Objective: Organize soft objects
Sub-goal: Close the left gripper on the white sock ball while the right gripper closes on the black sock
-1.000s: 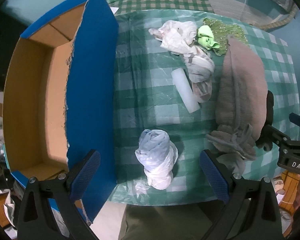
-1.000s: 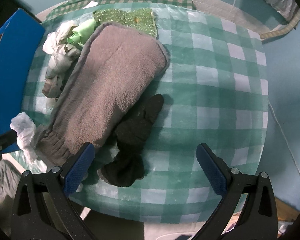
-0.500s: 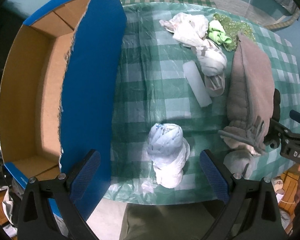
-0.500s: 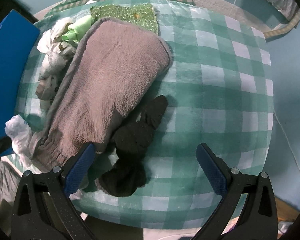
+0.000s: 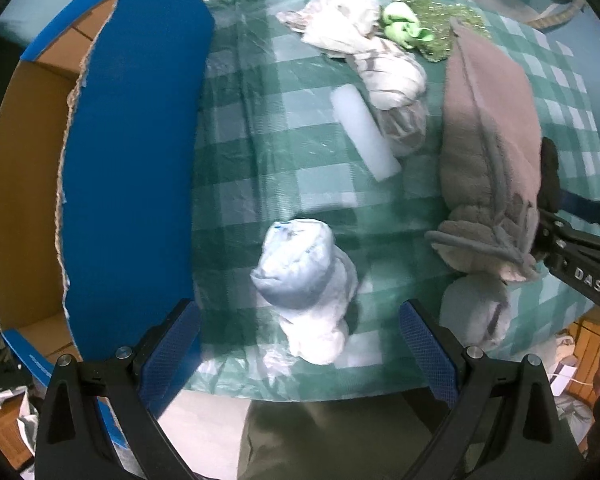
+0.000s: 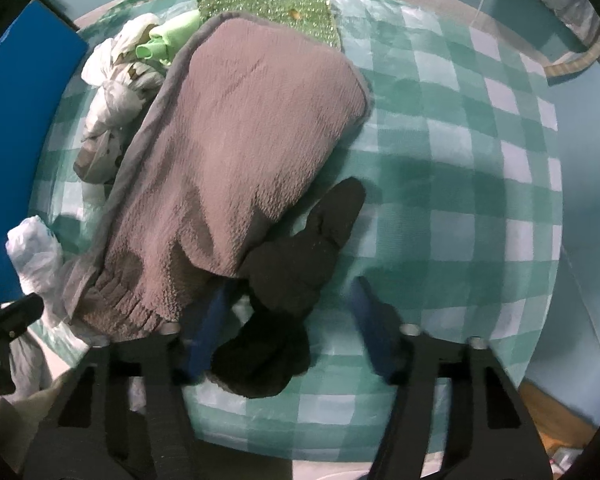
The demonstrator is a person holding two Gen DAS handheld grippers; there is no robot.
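Note:
A pale blue-white bundled cloth (image 5: pixel 304 280) lies on the checked tablecloth (image 5: pixel 260 168), just ahead of my left gripper (image 5: pixel 300 344). That gripper is open, its fingers wide on either side of the bundle and not touching it. A black sock (image 6: pixel 292 272) lies partly under a grey-brown mitt (image 6: pixel 240 152). My right gripper (image 6: pixel 290 320) straddles the sock and its jaws are closing. The left pad is at the sock's edge, and the right pad still stands clear of it. In the left wrist view the right gripper (image 5: pixel 580 268) shows beside the mitt (image 5: pixel 492 128).
An open blue cardboard box (image 5: pixel 132 152) stands at the table's left. Farther back lie a white foam roll (image 5: pixel 364 136), a knotted white patterned cloth (image 5: pixel 380 68), a light green piece (image 5: pixel 400 28) and a green glittery cloth (image 6: pixel 268 12). The table's near edge runs just below both grippers.
My right gripper's fingers have swung inward from wide apart to close around the black sock. Both grippers have sunk nearer the table. The left fingers stay wide.

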